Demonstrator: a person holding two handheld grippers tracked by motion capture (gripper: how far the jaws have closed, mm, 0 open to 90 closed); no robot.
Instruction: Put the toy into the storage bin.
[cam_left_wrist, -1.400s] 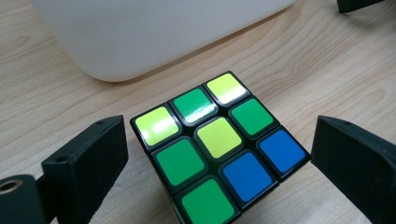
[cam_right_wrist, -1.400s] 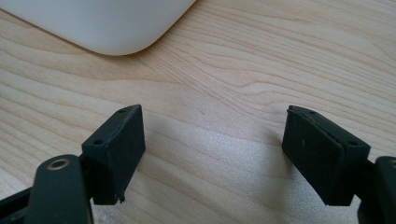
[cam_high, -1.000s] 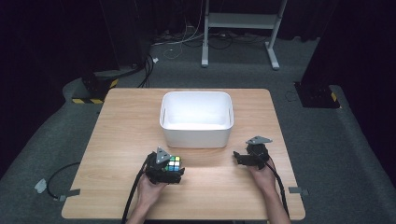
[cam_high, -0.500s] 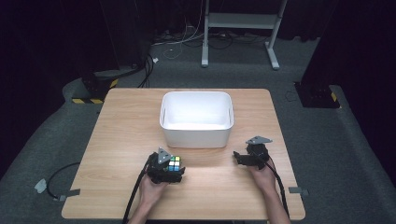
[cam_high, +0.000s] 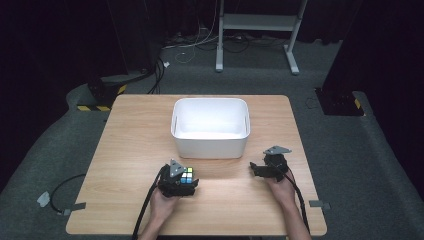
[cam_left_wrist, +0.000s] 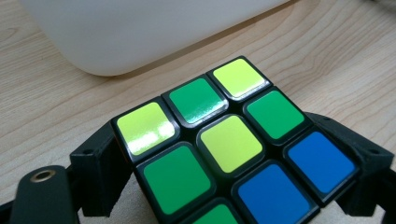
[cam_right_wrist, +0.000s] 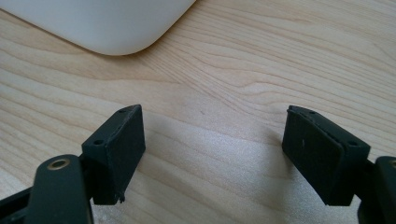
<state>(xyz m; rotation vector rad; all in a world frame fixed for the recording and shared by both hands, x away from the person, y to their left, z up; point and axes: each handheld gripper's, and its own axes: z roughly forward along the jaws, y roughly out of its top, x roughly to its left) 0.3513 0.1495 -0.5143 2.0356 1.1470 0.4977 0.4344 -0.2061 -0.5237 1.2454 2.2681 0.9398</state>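
With the left gripper (cam_high: 181, 181) pinching the Rubik's cube (cam_left_wrist: 229, 149) at the near edge of the wooden table (cam_high: 130, 145), lift it level and clear the near wall of the white bin (cam_high: 210, 127) before releasing, while the right gripper (cam_right_wrist: 212, 149), spread and empty, waits to the right.

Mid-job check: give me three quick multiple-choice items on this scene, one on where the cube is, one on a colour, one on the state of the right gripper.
1. Where is the puzzle cube?
A. Inside the white bin
B. Between the jaws of the left gripper
C. On the floor

2. What colour is the bin?
A. White
B. Red
C. Black

3. How is the right gripper?
A. Shut on the cube
B. Shut on the bin's rim
C. Open, holding nothing

Answers: 1 B, the left gripper has a jaw on each side of the cube; 2 A, its walls are plain white; 3 C, bare table shows between its spread jaws.
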